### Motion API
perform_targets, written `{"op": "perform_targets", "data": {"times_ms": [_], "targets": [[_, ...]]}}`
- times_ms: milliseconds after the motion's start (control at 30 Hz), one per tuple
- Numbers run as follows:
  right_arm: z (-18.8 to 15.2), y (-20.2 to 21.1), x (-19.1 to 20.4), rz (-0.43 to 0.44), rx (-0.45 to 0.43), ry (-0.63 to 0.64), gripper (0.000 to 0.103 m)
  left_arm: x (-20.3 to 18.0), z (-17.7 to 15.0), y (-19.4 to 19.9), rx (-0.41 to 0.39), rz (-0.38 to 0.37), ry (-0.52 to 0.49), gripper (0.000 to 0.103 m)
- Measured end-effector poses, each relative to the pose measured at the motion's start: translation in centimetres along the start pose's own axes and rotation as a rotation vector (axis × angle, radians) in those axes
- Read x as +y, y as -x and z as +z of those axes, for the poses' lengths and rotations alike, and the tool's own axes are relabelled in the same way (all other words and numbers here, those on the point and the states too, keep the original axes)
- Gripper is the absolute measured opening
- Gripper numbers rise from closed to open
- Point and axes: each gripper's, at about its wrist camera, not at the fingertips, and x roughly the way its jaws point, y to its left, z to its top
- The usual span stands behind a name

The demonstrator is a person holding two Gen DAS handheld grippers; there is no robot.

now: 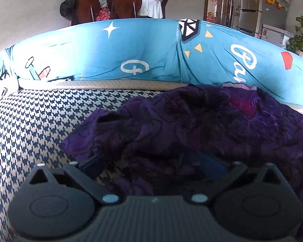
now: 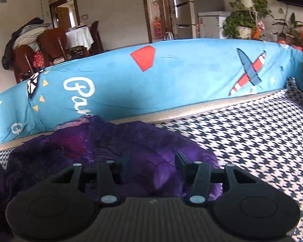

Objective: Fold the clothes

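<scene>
On my left gripper (image 1: 151,166) the fingers (image 1: 211,166) are spread wide; their blue tips sit low among the folds of the purple garment (image 1: 202,125), and I cannot tell whether any fabric is caught. On my right gripper (image 2: 150,166) the fingers (image 2: 180,160) also stand apart, with the near edge of the same garment lying between and under them. The garment lies crumpled on the houndstooth sofa seat (image 1: 36,125), bunched to the right in the left wrist view and to the left in the right wrist view, its far edge reaching the beige seam (image 2: 192,111). Behind it runs a blue printed backrest cover (image 2: 181,76). Beyond stand wooden chairs (image 1: 123,4) and a refrigerator (image 2: 192,6).
</scene>
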Motion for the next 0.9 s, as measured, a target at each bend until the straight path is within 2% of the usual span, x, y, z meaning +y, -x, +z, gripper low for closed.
{"op": "perform_targets", "data": {"times_ms": [200, 367, 533, 633, 767, 800, 833, 900], "targets": [[-1.0, 1.9, -4.0, -0.057, 0.029, -0.053, 0.055, -1.1, -0.5, 0.9, -0.015, -0.025, -0.050, 0.103], [-1.8, 1.5, -5.4, -0.073, 0.085, -0.026, 0.056, -2.0, -0.9, 0.8, -0.006, -0.030, -0.064, 0.103], [-2.8, 0.1, -6.9, -0.026, 0.158, -0.074, 0.057, -3.6, -2.0, 0.4, 0.020, -0.047, -0.112, 0.103], [-3.1, -1.1, -7.9, 0.028, 0.187, -0.171, 0.062, -4.5, -2.6, 0.4, 0.021, -0.041, -0.155, 0.103], [-3.5, -2.8, -8.3, 0.075, 0.208, -0.274, 0.062, -4.8, -2.7, 0.3, 0.023, -0.042, -0.167, 0.103], [-3.6, -3.1, -8.2, 0.074, 0.206, -0.288, 0.057, -4.7, -2.7, 0.2, 0.024, -0.043, -0.166, 0.103], [-3.7, -3.4, -8.1, 0.073, 0.204, -0.303, 0.045, -4.7, -2.7, 0.2, 0.025, -0.044, -0.164, 0.103], [-3.6, -3.7, -7.9, 0.072, 0.193, -0.340, 0.028, -4.5, -2.6, 0.2, 0.027, -0.046, -0.160, 0.103]]}}
